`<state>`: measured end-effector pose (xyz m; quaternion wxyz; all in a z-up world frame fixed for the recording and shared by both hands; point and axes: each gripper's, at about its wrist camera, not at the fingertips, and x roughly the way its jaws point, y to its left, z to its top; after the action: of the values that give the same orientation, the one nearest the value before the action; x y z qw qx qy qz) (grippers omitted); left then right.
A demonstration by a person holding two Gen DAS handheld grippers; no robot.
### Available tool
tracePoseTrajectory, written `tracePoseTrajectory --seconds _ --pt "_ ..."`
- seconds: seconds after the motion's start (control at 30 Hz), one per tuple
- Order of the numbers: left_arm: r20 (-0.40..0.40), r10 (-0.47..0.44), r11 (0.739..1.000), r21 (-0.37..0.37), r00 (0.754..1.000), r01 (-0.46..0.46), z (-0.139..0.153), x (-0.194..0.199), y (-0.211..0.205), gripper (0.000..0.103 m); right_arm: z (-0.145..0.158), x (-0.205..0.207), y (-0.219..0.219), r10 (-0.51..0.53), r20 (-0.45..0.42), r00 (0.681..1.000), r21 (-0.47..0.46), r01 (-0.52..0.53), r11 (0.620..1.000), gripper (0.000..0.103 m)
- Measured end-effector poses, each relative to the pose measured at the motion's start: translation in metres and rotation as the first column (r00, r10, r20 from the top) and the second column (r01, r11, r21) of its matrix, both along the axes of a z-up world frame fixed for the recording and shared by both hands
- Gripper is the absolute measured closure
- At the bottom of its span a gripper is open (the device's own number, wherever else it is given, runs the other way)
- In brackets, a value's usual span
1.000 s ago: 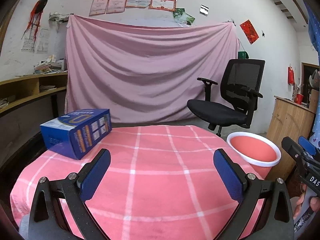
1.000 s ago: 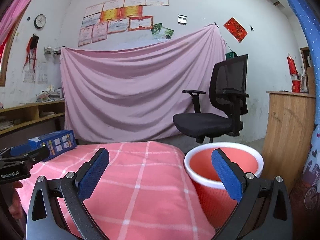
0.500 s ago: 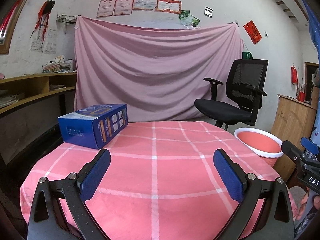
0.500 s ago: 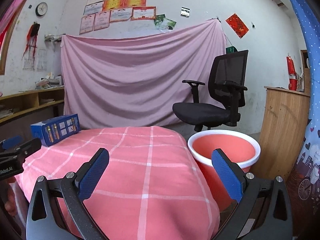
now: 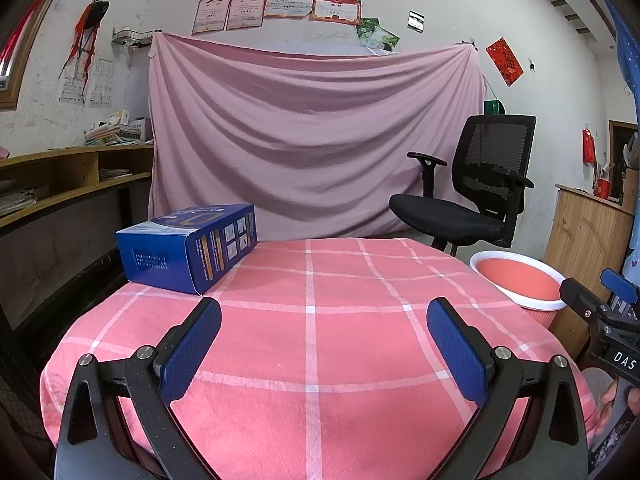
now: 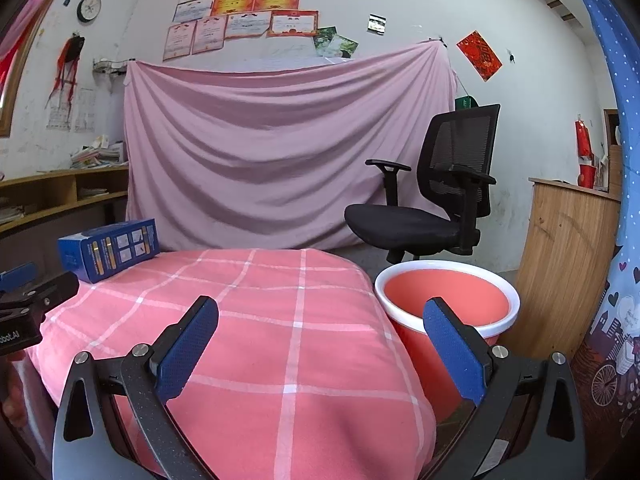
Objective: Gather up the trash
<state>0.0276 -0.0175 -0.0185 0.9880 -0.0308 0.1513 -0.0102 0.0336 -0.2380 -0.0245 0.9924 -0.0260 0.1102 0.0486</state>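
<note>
The blue box (image 5: 188,246) lies on the far left part of the table (image 5: 320,340), which is covered with a pink checked cloth; it sits ahead of and to the left of the left gripper (image 5: 320,324), outside the gap between its fingers and well apart from the left fingertip. The left gripper hangs over the near edge of the table with its fingers spread wide and nothing between them. The right gripper (image 6: 316,322) is spread just as wide and also holds nothing; its left finger is over the cloth and its right finger (image 6: 452,344) overlaps the bin (image 6: 448,308), a red tub with a white rim standing just beside the table on the right. Compared with a second ago, the box sits farther right and higher in the left view and nearer the gripper's left finger, and both cameras have backed away so that more of the cloth shows; the finger spread is unchanged. The left view shows the box's top face and end flap close up, and the right gripper at its right edge with fingers of a hand (image 5: 616,396) under it. The right view shows the box (image 6: 108,250) small and far off to the left, looks down into the bin, and catches the left gripper at its left edge.
</note>
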Motion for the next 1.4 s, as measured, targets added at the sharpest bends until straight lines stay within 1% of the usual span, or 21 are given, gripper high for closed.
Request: tracePoseTrajectory --seconds 1.4 --pt "-0.003 0.001 1.000 0.006 1.000 -0.001 -0.0005 0.0003 -0.0007 0.002 -0.0013 0.0010 -0.0012 0.006 -0.007 1.000 0.006 -0.006 1.000 0.000"
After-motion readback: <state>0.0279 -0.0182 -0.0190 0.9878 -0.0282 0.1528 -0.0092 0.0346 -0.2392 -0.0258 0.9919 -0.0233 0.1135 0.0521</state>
